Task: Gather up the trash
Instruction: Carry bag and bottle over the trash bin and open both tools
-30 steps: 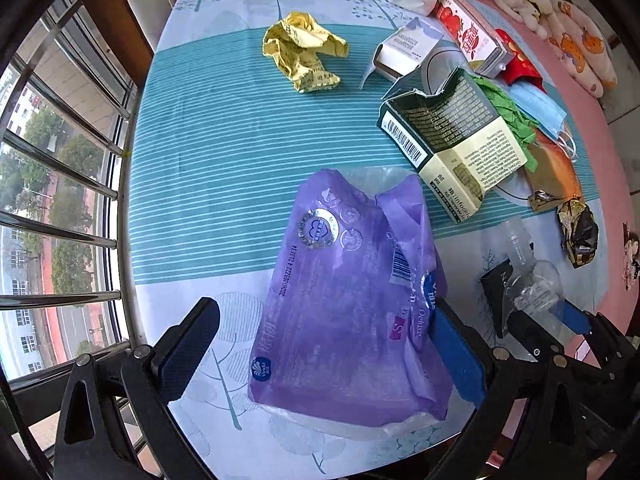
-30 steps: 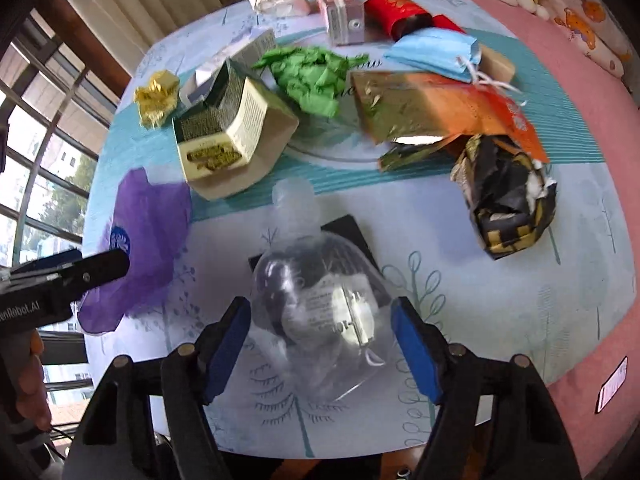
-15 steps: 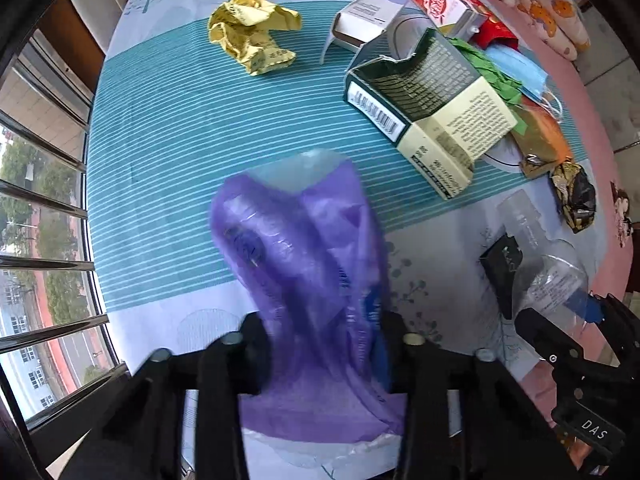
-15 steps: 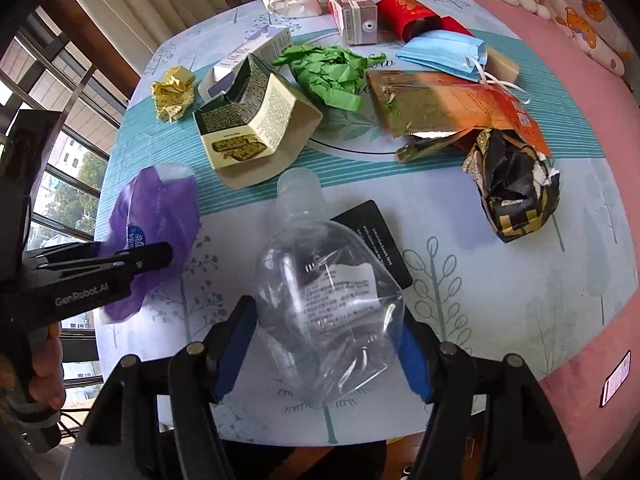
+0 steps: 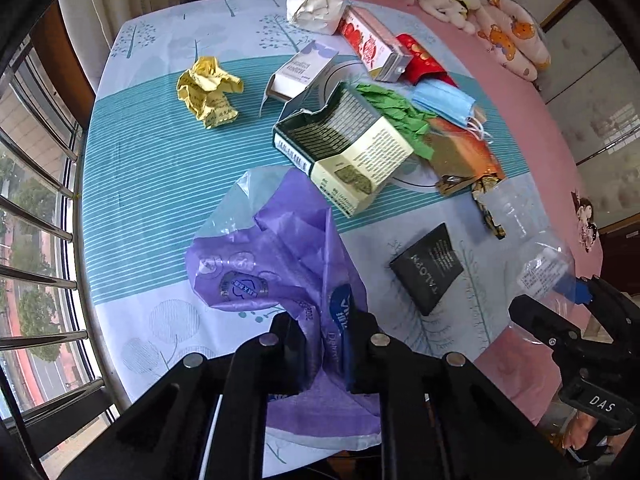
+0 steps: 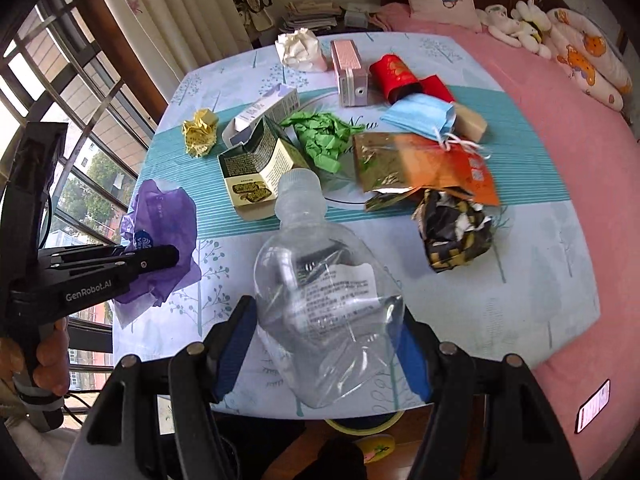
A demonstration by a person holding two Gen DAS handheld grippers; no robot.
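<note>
A crumpled purple plastic bag (image 5: 280, 256) hangs from my left gripper (image 5: 324, 332), which is shut on its lower end and holds it above the table (image 5: 132, 184). In the right wrist view the same bag (image 6: 164, 216) droops beside the left gripper (image 6: 170, 258). A clear, squashed plastic bottle (image 6: 320, 264) with a white label sits between the blue pads (image 6: 236, 340) of my right gripper (image 6: 324, 312), which is shut on it and holds it off the cloth. From the left wrist view, the bottle (image 5: 532, 248) and right gripper (image 5: 548, 300) show at the right edge.
Litter remains on the table: a yellow paper ball (image 5: 210, 94), an open green-and-cream carton (image 5: 344, 148), a black packet (image 5: 426, 268), green paper (image 6: 320, 136), a blue mask (image 6: 420, 116), a black-gold wrapper (image 6: 456, 232). Window bars (image 5: 36, 232) run along the left.
My left gripper went from wide open around the purple bag to shut on it and lifted it. The right gripper raised the bottle off the black packet.
</note>
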